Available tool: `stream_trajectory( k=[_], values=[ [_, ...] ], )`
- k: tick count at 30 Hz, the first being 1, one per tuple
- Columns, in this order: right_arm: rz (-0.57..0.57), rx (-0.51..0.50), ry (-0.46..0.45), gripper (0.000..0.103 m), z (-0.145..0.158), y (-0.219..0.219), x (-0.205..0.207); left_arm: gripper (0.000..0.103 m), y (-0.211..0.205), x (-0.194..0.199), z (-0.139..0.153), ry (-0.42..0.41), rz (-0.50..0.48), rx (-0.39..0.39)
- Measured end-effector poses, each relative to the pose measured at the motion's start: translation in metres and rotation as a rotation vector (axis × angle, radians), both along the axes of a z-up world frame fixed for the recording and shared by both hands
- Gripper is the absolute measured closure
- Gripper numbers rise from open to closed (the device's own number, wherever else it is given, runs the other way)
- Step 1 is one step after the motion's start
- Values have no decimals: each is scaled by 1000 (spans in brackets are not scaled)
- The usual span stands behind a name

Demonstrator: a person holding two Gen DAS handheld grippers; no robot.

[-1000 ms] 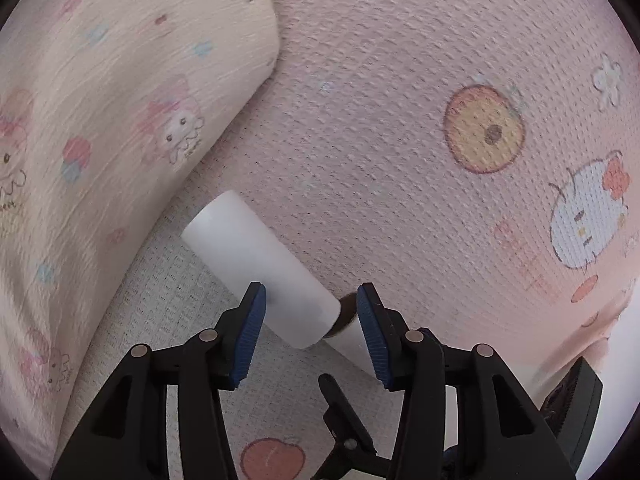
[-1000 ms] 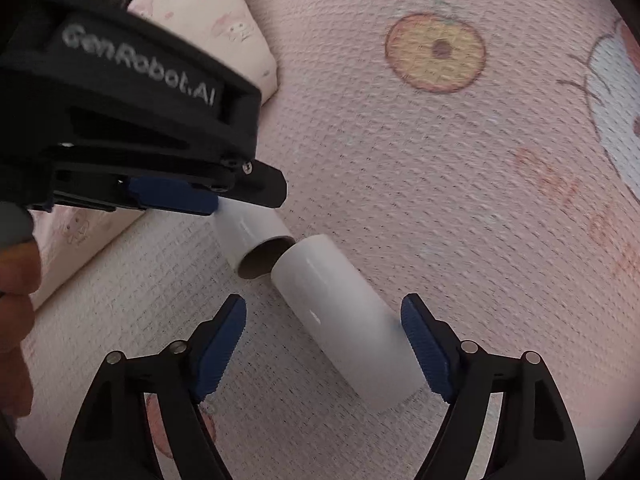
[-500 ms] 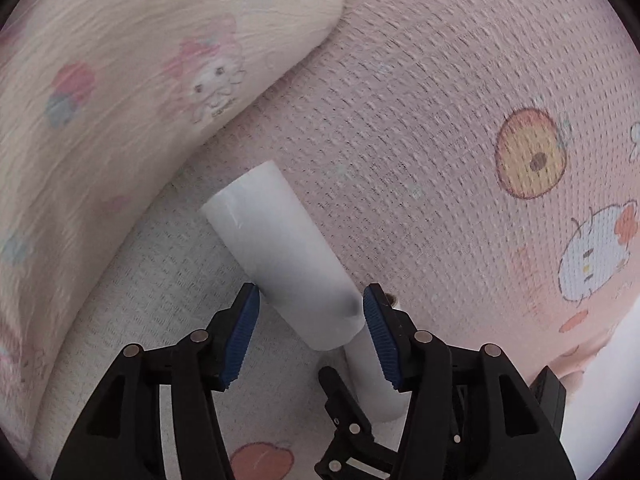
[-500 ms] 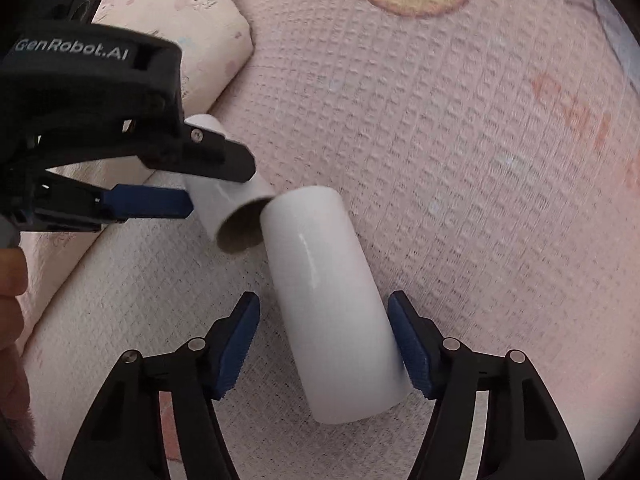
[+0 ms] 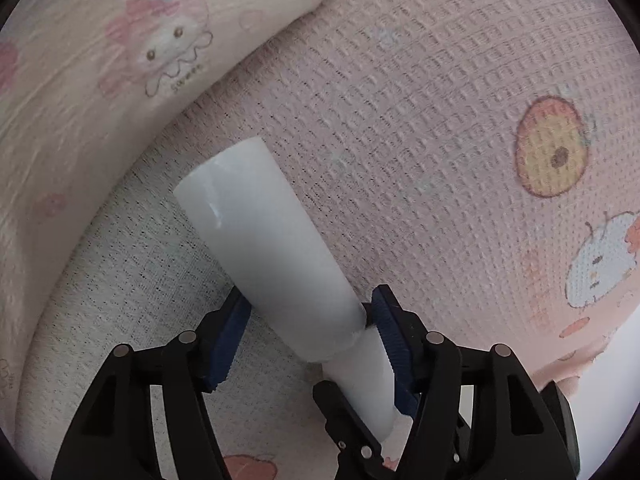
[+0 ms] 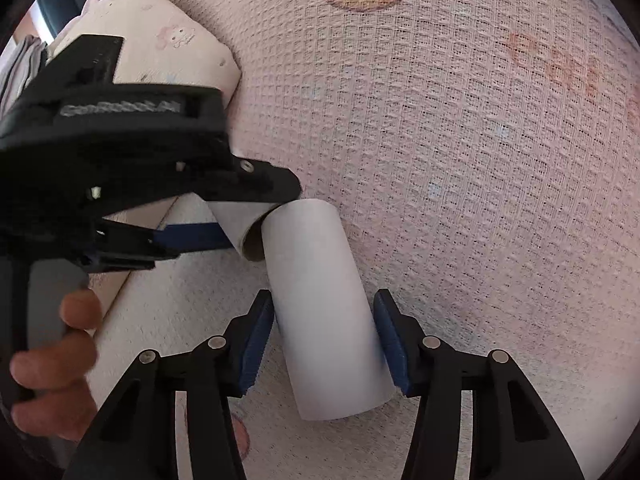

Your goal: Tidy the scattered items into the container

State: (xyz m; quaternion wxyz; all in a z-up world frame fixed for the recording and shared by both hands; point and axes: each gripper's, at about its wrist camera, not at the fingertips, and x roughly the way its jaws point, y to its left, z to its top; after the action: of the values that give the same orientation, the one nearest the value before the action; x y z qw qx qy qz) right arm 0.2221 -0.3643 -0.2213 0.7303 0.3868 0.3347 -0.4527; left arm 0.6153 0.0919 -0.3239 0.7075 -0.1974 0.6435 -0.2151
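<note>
Two white paper rolls lie end to end on a pink waffle blanket [image 5: 440, 128]. My left gripper [image 5: 310, 298] straddles the near end of the far roll [image 5: 260, 240]. Its jaws are opening and the pads stand a little off the roll's sides. From the right wrist camera the left gripper [image 6: 256, 220] shows over that roll's brown core [image 6: 252, 236]. My right gripper [image 6: 322, 300] has the near roll [image 6: 324, 320] between its blue pads. Its jaws are closing, and a thin gap shows on each side. That near roll [image 5: 368, 380] also shows under my left fingers.
A cream pillow [image 5: 100, 80] with cartoon prints lies at the upper left, close to the far roll's end. A person's hand [image 6: 52, 360] grips the left gripper's handle. Open blanket stretches to the right. No container is in view.
The left gripper sank lower over its roll and its jaws widened. The right gripper slid forward along the near roll and its jaws narrowed around it.
</note>
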Motion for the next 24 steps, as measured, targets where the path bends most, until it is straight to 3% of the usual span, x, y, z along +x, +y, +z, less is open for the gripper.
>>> stream_trajectory(
  k=[10, 21, 24],
  values=[
    [-25, 3, -4, 58, 15, 23, -10, 44, -13, -3, 16, -23, -34, 40],
    [-152, 13, -28, 58, 31, 41, -60, 47, -45, -42, 36, -45, -244, 105],
    [-164, 12, -25, 58, 37, 65, -59, 47, -52, -59, 44, -83, -308, 132]
  ],
)
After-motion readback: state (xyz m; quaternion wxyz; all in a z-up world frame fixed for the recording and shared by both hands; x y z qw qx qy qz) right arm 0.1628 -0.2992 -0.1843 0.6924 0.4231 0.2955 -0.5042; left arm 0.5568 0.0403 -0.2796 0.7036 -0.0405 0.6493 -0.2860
